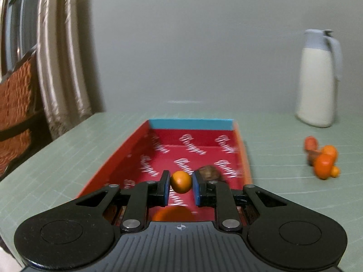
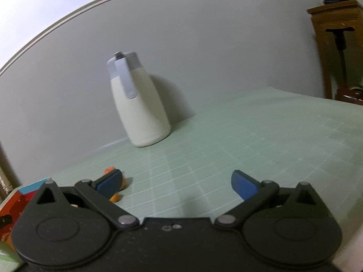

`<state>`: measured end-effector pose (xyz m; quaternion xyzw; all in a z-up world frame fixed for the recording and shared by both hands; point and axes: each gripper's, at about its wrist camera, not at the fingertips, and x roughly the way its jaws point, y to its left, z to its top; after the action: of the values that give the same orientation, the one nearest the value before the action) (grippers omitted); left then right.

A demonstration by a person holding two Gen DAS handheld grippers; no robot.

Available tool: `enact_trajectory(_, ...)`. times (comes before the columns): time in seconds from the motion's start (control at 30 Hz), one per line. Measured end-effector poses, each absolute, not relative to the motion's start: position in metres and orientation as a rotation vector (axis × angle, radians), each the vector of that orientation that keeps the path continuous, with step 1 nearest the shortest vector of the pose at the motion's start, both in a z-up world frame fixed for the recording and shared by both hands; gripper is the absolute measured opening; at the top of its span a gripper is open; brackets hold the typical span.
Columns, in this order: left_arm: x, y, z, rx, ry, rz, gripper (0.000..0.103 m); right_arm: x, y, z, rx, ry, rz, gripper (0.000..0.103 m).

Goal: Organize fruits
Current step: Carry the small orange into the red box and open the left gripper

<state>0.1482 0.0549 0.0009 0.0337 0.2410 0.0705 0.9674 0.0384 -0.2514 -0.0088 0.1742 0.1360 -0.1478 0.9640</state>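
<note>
Left wrist view: the left gripper [image 1: 181,182] has its jaws clamped on a small orange fruit [image 1: 180,181] above the red box [image 1: 127,156]; a loose fruit pile [image 1: 323,159] lies well right.

Right wrist view: the right gripper [image 2: 177,182] has its jaws spread wide over bare bench [image 2: 249,140], with the jug [image 2: 140,104] by the wall.

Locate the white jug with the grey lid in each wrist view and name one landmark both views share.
Left wrist view: the white jug stands at the far right, against the wall, behind the loose fruit pile.
Right wrist view: the jug stands left of centre, against the wall.
Shared landmark: the red box, central in the left view, only a corner at the lower left in the right view.
</note>
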Motion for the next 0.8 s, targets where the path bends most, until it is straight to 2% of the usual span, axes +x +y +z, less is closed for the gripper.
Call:
enact_trajectory(0.37, 0.184, 0.088, -0.012, 0.022, 0.588, 0.185, 0.021, 0.06, -0.222, -0.009, 0.334, 0.302, -0.231, 0.103)
enact_trajectory(0.73, 0.187, 0.102, -0.014, -0.034, 0.63, 0.205, 0.021, 0.082, -0.197, -0.012, 0.331, 0.336, -0.167, 0.103)
enact_trajectory(0.8, 0.186, 0.104, -0.014, -0.047, 0.632, 0.204, 0.024, 0.088, -0.193, -0.012, 0.327, 0.343, -0.147, 0.102)
